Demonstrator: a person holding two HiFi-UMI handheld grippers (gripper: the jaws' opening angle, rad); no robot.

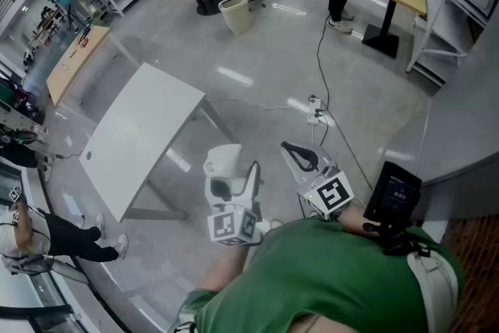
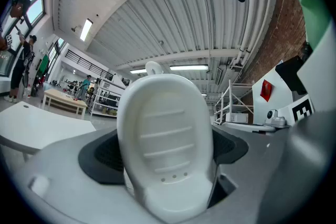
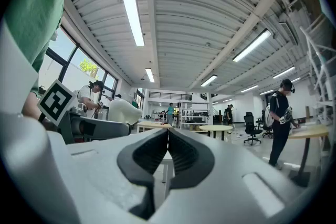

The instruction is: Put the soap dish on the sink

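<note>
My left gripper [image 2: 165, 150] grasps the soap dish [image 2: 167, 113]; my right gripper [image 3: 168, 150] is clenched on nothing.
The left jaws stand wide with their dark pads [image 2: 100, 155] against the white dish's sides. The dish stands on edge, its ribbed hollow with three small drain holes facing back along the jaws. The right jaws are pressed together. I hold both grippers level in front of my green shirt [image 1: 335, 277], near each other but apart, above the grey floor [image 1: 265, 51]. A white table [image 1: 140, 136] stands just to their left.
</note>
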